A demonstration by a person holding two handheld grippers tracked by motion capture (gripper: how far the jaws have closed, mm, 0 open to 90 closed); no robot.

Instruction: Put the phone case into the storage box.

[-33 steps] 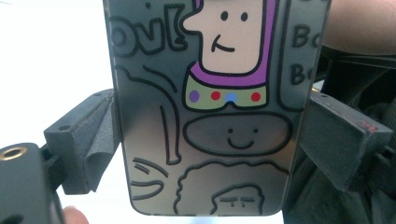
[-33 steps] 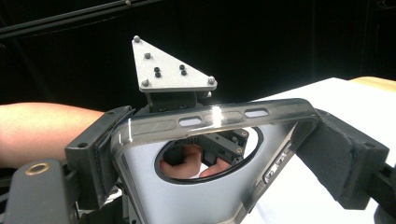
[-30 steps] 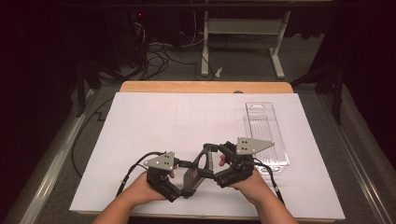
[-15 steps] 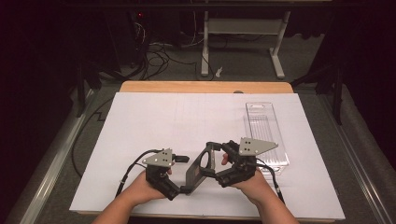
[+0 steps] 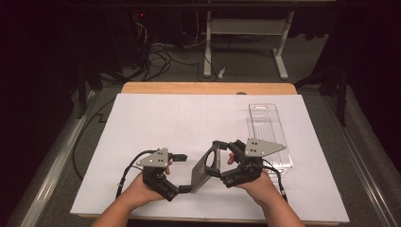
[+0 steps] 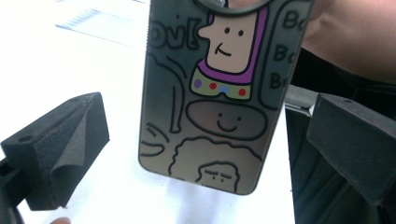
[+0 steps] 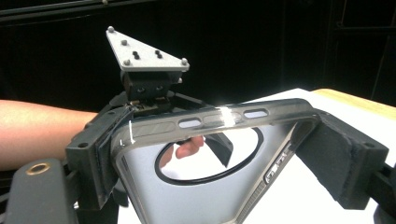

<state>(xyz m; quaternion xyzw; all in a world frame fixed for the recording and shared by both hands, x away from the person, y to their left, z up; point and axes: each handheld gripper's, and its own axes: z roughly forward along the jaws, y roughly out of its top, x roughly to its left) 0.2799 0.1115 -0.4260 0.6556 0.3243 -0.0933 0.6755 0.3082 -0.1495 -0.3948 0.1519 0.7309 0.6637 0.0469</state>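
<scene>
Right now right gripper (image 5: 218, 158) clamps phone case (image 5: 204, 168) by its edges above white table (image 5: 156, 118); left gripper (image 6: 205, 140) jaws wide around case's lower end, pads not touching it

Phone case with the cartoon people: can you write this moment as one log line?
held: phone case | right tongs: shut on its two side edges | left tongs: open, case's lower end between them, untouched | nearby: clear plastic tray on white table
</scene>
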